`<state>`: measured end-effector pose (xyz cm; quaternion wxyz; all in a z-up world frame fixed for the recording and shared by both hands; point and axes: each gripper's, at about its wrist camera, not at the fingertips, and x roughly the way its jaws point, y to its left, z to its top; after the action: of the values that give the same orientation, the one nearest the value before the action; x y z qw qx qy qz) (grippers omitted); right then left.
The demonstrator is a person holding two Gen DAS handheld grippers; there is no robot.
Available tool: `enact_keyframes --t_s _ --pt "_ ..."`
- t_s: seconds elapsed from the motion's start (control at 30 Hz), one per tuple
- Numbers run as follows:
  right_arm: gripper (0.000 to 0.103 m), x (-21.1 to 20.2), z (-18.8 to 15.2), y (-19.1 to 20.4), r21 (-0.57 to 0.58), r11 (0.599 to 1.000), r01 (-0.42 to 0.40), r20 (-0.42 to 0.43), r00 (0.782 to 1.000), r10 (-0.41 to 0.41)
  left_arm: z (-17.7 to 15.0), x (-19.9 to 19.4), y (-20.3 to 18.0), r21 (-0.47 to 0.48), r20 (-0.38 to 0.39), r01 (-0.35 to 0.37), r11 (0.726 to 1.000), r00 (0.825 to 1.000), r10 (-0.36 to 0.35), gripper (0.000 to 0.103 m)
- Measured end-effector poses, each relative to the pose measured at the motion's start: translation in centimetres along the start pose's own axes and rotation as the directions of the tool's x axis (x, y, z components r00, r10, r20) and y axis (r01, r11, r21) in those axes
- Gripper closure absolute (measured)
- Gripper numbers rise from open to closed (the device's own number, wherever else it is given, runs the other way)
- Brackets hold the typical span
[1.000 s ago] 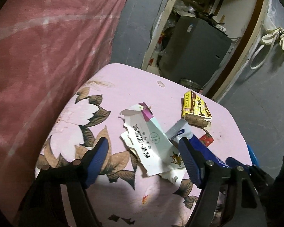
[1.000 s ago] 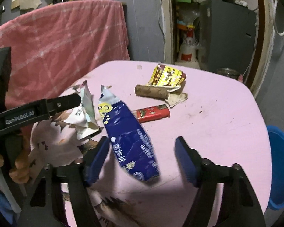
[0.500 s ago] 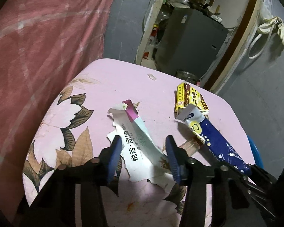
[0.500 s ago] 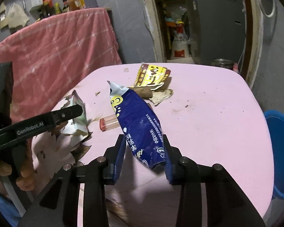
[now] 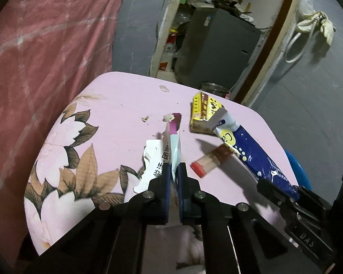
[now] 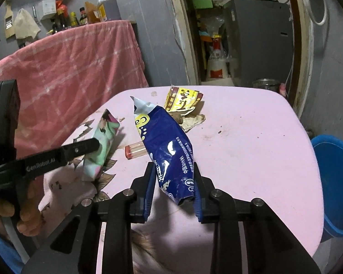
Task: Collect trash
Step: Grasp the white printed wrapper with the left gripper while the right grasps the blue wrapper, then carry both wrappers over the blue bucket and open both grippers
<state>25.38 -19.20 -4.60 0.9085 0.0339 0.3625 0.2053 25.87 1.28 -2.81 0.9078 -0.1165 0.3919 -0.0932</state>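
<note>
As we look along the left gripper's fingers, we note:
Surface: a pink table with a flower print on its near left part; crumbs lie on it.
Room: a pink checked cloth hangs left of the table; beyond the table's far edge stands a grey cabinet in a doorway.
Left gripper: jaws pressed together on the white and teal wrapper, which rises from the table's middle.
Other trash: a yellow packet at the table's far right; a clear tube with a red cap just right of the gripper.

As we turn to the right wrist view, we note:
Right gripper: jaws closing, pads against the blue bag, which stands tilted above the table's near middle.
In the way: the blue bag hides part of the tube and the yellow packet behind it.
Beside the table: a blue bucket sits on the floor at its right edge.
Person: a hand grips the left gripper's handle at the table's left.
</note>
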Motion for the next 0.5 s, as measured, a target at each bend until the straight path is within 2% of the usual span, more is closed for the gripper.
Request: enact_keyframes --t_s 0.13,0.3,0.5 --pt "0.077 -1.0 -0.3 -0.3 0.010 1.000 0.001 0.040 0.999 -0.002 -0.7 -0.6 -0.5 -0.014 0.025 0.018 1.000 1.000 -0.018 0.100" --pt "0.078 -2.8 -0.8 -0.1 -0.004 0.999 0.033 0.122 0.992 -0.032 -1.3 -2.1 -1.5 -0.005 0.097 0.023 1.000 0.995 -0.022 0.099" --pt "0.078 -5.1 -1.2 -0.3 0.004 0.997 0.071 0.225 0.972 -0.070 -1.4 -4.2 -4.1 0.043 0.211 0.020 0.999 0.977 -0.029 0.100"
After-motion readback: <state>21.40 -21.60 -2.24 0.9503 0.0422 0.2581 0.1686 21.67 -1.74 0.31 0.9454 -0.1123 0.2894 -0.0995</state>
